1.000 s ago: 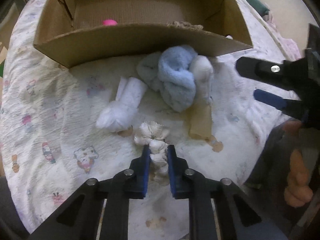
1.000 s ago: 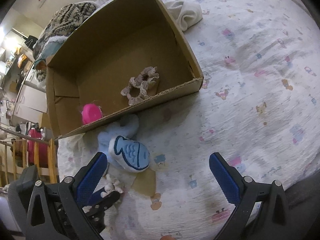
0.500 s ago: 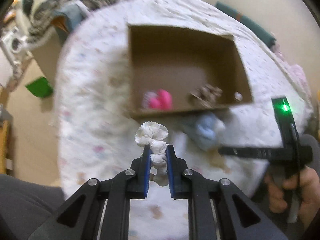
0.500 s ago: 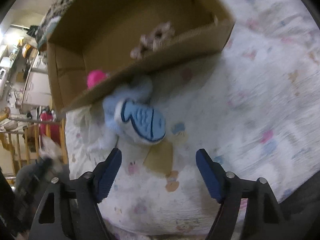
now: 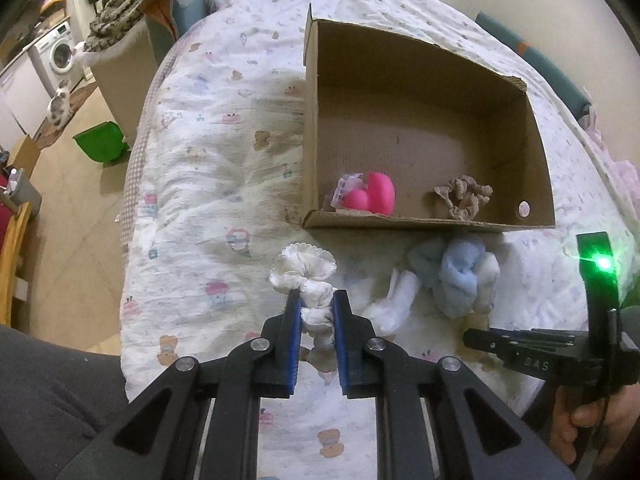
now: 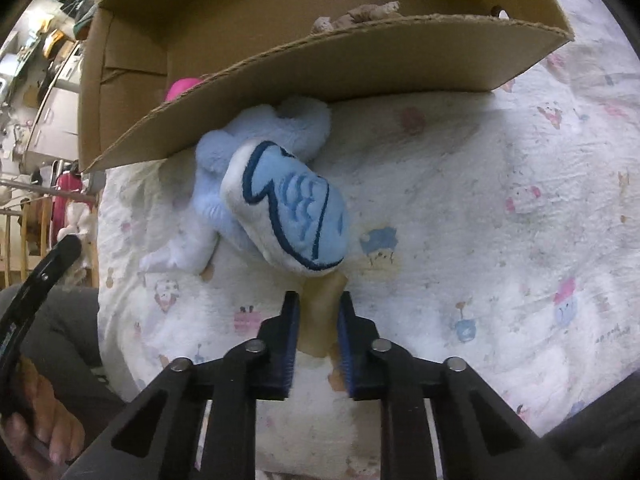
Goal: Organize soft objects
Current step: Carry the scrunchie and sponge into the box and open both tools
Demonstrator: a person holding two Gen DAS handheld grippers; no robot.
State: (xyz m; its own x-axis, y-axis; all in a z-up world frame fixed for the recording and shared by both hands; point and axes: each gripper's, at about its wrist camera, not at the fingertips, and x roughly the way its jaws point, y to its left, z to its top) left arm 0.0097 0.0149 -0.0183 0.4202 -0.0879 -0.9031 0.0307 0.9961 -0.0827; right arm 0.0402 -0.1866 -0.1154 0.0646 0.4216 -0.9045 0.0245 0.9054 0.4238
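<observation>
My left gripper [image 5: 316,300] is shut on a white ruffled scrunchie [image 5: 308,276] and holds it above the bed, in front of an open cardboard box [image 5: 312,128]. The box holds a pink heart toy [image 5: 374,198] and a brown scrunchie [image 5: 462,196]. A blue and white plush toy [image 6: 276,196] lies against the box's near wall [image 6: 320,68]; it also shows in the left wrist view [image 5: 456,276]. My right gripper [image 6: 318,304] is shut on the plush toy's tan tag [image 6: 320,320].
The bed has a white quilt with cartoon prints [image 5: 208,208]. Its left edge drops to a tiled floor with a green bin [image 5: 100,144]. A laundry basket with knitwear [image 5: 132,40] stands beyond. My right gripper's body [image 5: 560,352] shows at the right.
My left gripper lifted the white scrunchie off the quilt and pulled back and up. My right gripper moved in towards the plush toy and closed on its tan tag.
</observation>
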